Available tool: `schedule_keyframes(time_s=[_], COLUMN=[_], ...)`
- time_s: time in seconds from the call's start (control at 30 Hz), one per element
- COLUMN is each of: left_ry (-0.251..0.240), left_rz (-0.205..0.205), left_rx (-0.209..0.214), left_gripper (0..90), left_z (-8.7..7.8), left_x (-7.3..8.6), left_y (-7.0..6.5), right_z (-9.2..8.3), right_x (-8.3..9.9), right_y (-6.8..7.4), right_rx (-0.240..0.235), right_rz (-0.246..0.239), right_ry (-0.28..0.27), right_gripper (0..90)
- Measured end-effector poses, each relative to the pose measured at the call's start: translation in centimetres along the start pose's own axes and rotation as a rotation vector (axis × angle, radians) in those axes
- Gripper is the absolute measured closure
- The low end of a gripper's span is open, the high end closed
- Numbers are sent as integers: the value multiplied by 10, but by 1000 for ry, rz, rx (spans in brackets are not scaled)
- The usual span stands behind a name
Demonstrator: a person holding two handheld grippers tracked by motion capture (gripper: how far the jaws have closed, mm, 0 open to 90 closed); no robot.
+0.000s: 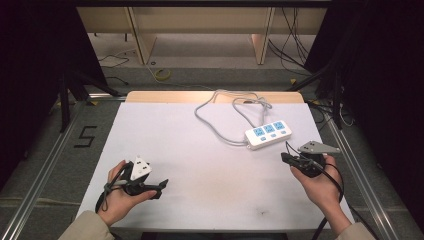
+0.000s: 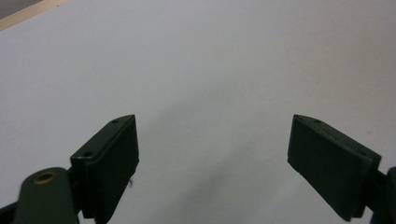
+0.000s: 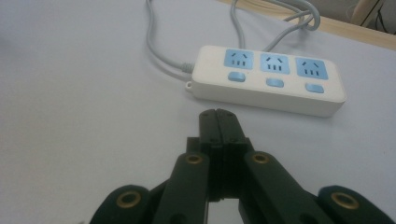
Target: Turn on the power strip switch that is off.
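From the high view, one white table [image 1: 200,165] carries a single white power strip [image 1: 268,134] toward its far right, with three blue outlets in a row on top and one grey cable [image 1: 220,107] that runs from the strip's left end and curls back toward the table's far edge. Two hands come in from the bottom, each with one gripper: the left gripper [image 1: 161,186] lies low over the near left part of the table, well apart from the strip, held in the left hand [image 1: 117,197]; the right gripper [image 1: 285,156] sits at the near right, just beside the strip's near end, held in the right hand [image 1: 320,185], and a grey three-cornered plate [image 1: 318,147] rides on top of it. A black "5" mark [image 1: 86,136] shows on the floor left of the table. In the left gripper view, the left gripper [image 2: 212,149] has its two black jaws spread wide with bare white table [image 2: 210,60] between them, nothing in the gap. In the right gripper view, the right gripper [image 3: 217,114] has its two jaws pressed flat together, gripping nothing, the tips pointing at the power strip [image 3: 266,79] lying just ahead but apart from it. Here the strip's count is plain: three blue outlets, three blue switch buttons below them, one per outlet, and no plug in any. The grey cable [image 3: 159,46] enters at the strip's left end.
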State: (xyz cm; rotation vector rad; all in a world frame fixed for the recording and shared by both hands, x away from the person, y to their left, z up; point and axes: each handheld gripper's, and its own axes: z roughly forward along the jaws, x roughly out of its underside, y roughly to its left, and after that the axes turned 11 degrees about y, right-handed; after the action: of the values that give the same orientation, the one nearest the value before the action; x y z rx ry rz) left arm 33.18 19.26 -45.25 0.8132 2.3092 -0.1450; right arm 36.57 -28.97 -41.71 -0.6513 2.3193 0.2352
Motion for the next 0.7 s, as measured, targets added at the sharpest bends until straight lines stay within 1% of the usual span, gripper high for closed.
schedule_keyframes(time_s=[0.3,0.7], left_ry=[1,0], left_rz=[1,2], left_rx=[0,-2], left_gripper=[162,162], left_z=[0,0], left_x=[0,0], left_y=[0,0], right_z=[4,9], right_x=[-9,-18], right_y=[-1,-4], right_rx=[3,12], right_rz=[-3,0], right_ry=[2,19], right_gripper=[900,900])
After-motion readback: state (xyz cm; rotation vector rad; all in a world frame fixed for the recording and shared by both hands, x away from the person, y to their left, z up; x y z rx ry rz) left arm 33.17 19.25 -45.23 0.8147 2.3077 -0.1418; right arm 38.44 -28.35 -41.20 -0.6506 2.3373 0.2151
